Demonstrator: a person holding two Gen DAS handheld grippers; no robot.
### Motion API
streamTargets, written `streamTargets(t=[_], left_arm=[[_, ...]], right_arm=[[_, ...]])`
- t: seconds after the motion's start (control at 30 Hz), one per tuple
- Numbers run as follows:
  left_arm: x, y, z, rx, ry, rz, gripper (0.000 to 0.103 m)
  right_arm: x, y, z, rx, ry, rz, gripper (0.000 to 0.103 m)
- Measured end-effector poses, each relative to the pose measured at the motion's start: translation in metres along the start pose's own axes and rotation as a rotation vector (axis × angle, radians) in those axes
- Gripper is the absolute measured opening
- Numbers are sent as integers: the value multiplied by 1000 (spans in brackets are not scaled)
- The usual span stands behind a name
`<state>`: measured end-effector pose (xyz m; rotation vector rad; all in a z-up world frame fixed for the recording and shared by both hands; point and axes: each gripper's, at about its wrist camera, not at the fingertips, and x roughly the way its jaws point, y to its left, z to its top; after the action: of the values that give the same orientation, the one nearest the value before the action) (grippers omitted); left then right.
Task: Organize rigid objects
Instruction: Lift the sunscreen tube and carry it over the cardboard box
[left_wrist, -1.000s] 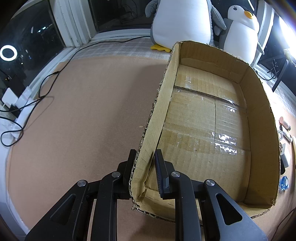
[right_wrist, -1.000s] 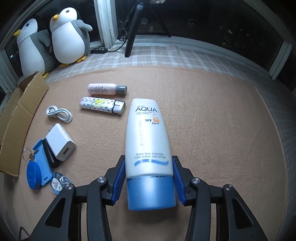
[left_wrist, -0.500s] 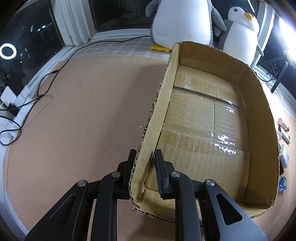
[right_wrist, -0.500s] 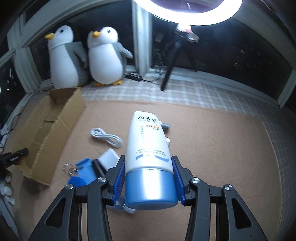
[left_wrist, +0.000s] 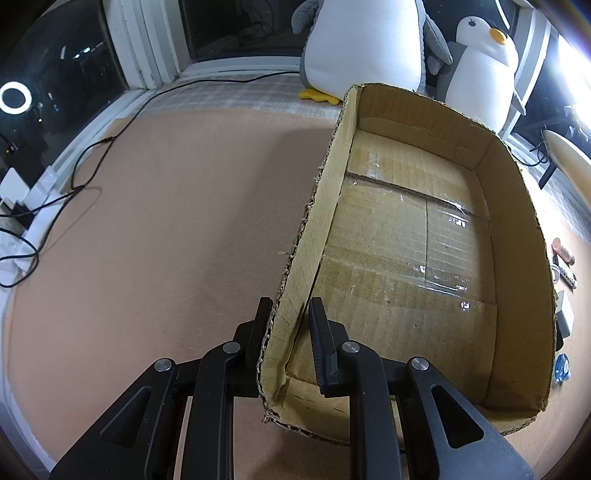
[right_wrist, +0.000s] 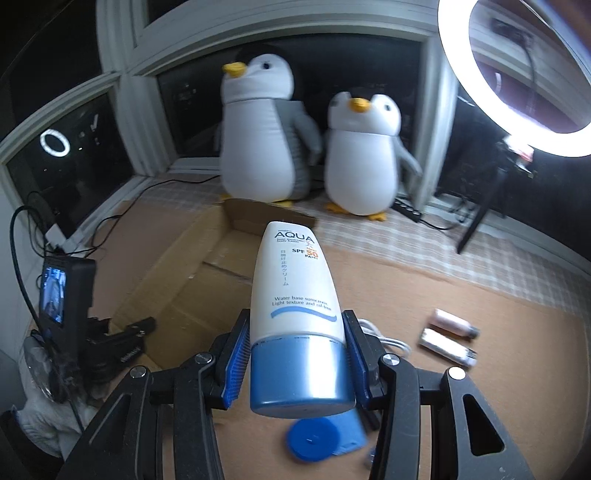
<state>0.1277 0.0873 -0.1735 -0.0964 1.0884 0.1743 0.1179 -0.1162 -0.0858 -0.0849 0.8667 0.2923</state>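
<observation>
My left gripper (left_wrist: 290, 325) is shut on the near left wall of an open, empty cardboard box (left_wrist: 317, 236), one finger outside and one inside. In the right wrist view, my right gripper (right_wrist: 295, 347) is shut on a white sunscreen tube with a blue cap (right_wrist: 295, 295), cap toward the camera, held in the air beside the cardboard box (right_wrist: 177, 280). The left gripper (right_wrist: 118, 339) shows at that box's near corner. On the brown mat lie a pink bottle (right_wrist: 452, 322), a patterned lighter (right_wrist: 447, 347), a white cable (right_wrist: 391, 341) and a blue tag (right_wrist: 321, 439).
Two plush penguins (right_wrist: 266, 133) stand behind the box at the window. A ring light (right_wrist: 517, 74) on a tripod glows at the right. Black cables (left_wrist: 74, 184) and a power strip lie along the left edge. Small items (left_wrist: 563, 258) lie right of the box.
My right gripper has lifted the sunscreen tube off the mat and swung it left toward the box; the penguins and box now fill its view. The left gripper kept its hold unmoved.
</observation>
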Motion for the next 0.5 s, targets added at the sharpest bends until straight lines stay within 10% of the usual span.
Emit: streamTargets(t=[0.5], left_arm=[[0, 1, 0, -5, -1, -1, 18]], right_arm=[[48, 51, -3, -39, 63, 82, 43]])
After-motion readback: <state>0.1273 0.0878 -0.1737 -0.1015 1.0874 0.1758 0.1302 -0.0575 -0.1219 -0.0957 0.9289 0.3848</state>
